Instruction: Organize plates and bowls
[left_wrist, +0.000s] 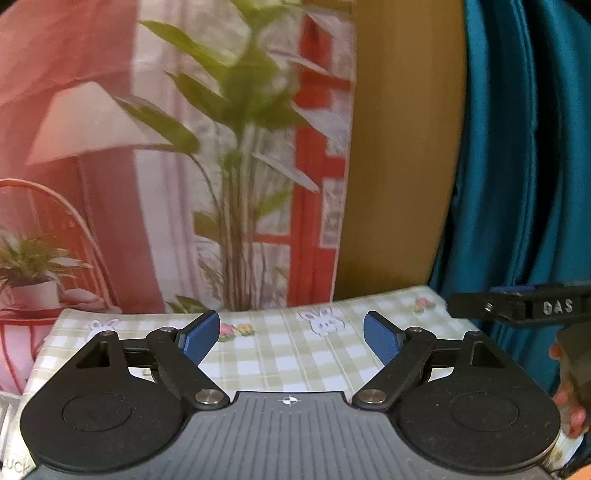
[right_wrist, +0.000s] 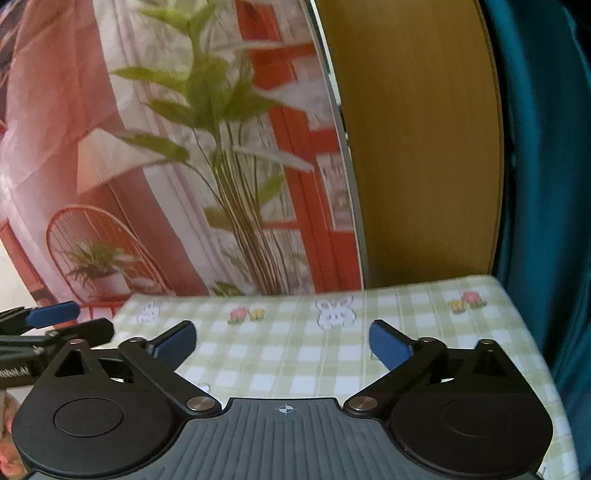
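Observation:
No plate or bowl shows in either view. My left gripper (left_wrist: 291, 338) is open and empty, its blue pads (left_wrist: 201, 338) spread wide above the green-checked tablecloth (left_wrist: 295, 354). My right gripper (right_wrist: 282, 345) is also open and empty over the same cloth (right_wrist: 295, 350). The right gripper shows at the right edge of the left wrist view (left_wrist: 524, 306). The left gripper shows at the left edge of the right wrist view (right_wrist: 51, 321). Both point toward the table's far edge.
A printed backdrop (left_wrist: 147, 147) with a plant, lamp and red window hangs behind the table. A wooden panel (left_wrist: 399, 147) and a teal curtain (left_wrist: 524, 147) stand at the back right. The table's far edge (right_wrist: 295, 291) is close ahead.

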